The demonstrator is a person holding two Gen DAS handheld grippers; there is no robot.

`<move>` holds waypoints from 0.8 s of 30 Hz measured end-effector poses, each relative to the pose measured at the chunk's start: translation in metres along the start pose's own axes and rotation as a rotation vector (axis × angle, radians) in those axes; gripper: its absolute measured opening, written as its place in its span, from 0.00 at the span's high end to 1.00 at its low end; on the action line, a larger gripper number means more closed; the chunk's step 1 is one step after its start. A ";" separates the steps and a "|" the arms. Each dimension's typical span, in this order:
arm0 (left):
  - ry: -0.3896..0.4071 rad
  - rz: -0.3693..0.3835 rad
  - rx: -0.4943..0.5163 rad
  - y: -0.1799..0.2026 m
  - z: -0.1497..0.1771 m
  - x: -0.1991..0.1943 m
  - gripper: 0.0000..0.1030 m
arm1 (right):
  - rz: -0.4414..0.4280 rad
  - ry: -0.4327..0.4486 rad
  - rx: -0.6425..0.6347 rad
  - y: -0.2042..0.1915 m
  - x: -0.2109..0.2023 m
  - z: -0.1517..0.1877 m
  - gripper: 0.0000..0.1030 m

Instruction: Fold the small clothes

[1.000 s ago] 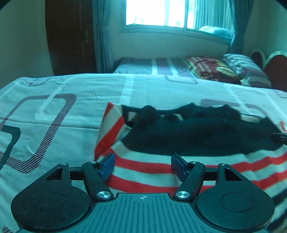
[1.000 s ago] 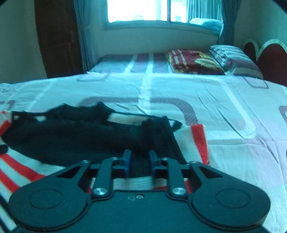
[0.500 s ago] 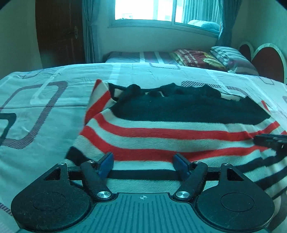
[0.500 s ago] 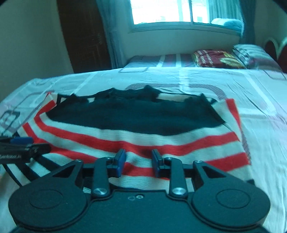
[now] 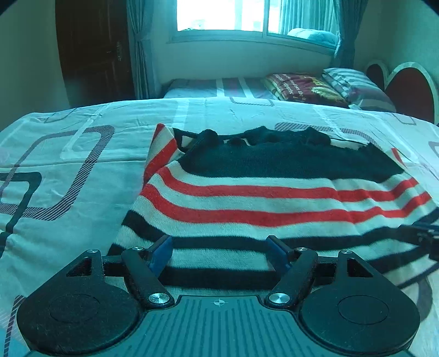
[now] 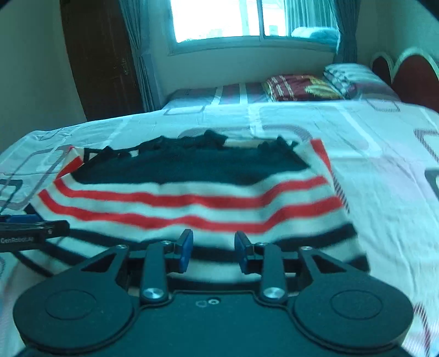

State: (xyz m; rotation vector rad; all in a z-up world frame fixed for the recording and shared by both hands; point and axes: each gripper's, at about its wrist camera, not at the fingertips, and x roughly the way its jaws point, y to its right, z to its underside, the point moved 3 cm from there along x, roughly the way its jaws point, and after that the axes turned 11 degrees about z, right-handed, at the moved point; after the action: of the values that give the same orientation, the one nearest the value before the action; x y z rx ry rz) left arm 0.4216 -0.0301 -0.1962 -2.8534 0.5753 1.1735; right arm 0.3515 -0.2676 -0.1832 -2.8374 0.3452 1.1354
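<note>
The striped knit garment (image 5: 274, 197) lies flat on the patterned bedsheet (image 5: 68, 164), filling the centre of both frames, ready for a hem grasp. Your left gripper (image 5: 222, 251) stands wide apart and empty above the lower hem. Your right gripper (image 6: 214, 248), narrower, has just been opening; nothing is clamped.

Daylight floods through a wide window (image 5: 255, 15) at twelve o'clock, flanked by blue curtains (image 5: 138, 49). A dark wooden door (image 5: 93, 52) stands at ten o'clock. Beyond the patterned bedsheet (image 5: 68, 153), pillows (image 5: 356, 88) rest against a scalloped red headboard (image 5: 406, 85) at two o'clock.
</note>
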 end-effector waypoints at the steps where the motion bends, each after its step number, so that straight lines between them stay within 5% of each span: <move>1: 0.001 0.010 0.007 0.002 0.002 -0.003 0.28 | 0.011 -0.003 0.000 -0.002 -0.003 0.004 0.68; 11: -0.038 0.016 0.030 0.000 0.017 0.001 0.28 | 0.023 0.002 -0.026 -0.040 -0.014 0.009 0.66; 21: -0.040 0.028 0.059 -0.003 0.023 0.004 0.28 | 0.210 -0.030 0.017 0.030 0.000 0.030 0.69; 24: -0.039 0.025 0.057 -0.002 0.023 0.004 0.28 | 0.207 -0.029 0.023 0.040 0.002 0.034 0.69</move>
State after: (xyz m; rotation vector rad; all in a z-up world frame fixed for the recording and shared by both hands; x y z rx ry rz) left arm 0.4093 -0.0262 -0.2160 -2.7772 0.6337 1.1932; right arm 0.3209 -0.3018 -0.2084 -2.8138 0.6588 1.1962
